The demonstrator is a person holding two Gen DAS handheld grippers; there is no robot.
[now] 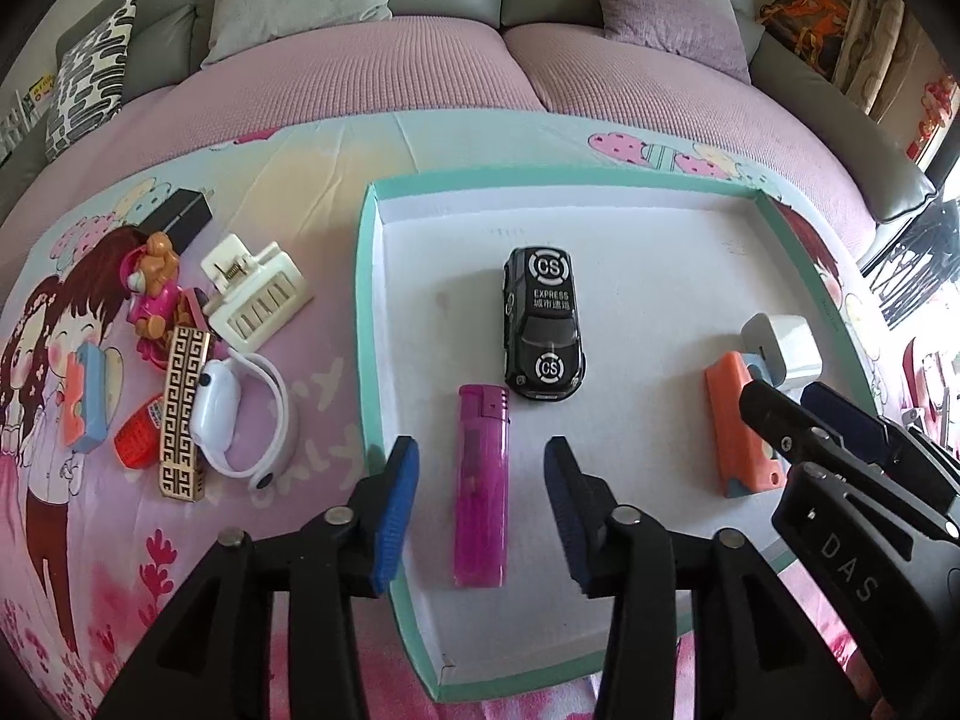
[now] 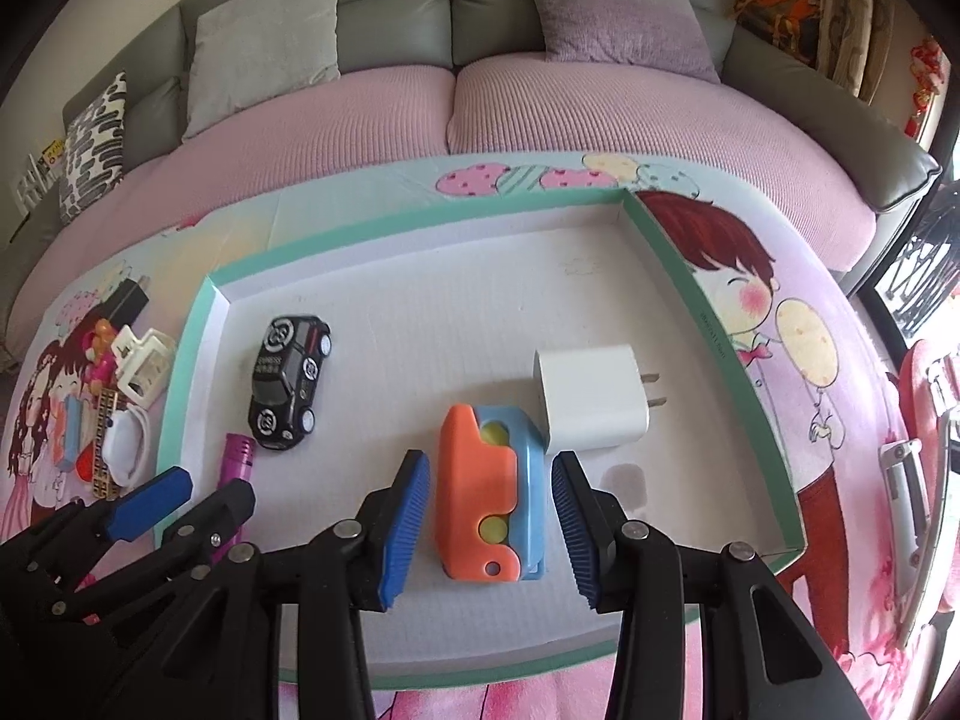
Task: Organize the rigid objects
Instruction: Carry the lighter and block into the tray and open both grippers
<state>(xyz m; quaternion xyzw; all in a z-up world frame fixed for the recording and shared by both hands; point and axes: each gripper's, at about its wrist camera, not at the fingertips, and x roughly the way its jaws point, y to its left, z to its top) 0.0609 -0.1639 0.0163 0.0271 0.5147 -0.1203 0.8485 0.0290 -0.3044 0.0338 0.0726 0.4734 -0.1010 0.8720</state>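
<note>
In the right wrist view the left gripper (image 2: 198, 489) covers the lower half of the pink lighter (image 2: 239, 455), and the pile left of the tray (image 2: 708, 300) is too small and crowded there to sort. In the left wrist view the right gripper (image 1: 780, 408) hides part of the white charger (image 1: 780, 345) and the orange and blue toy (image 1: 735, 420); the red piece (image 1: 139, 438) lies half under the gold patterned bar (image 1: 183, 414)

Box: far half free, near half crowded
Open floor behind the toy car (image 1: 543, 324); lighter (image 1: 481, 483), charger (image 2: 591, 399) and orange case (image 2: 489, 495) block the front of the box (image 1: 367, 324).
</note>
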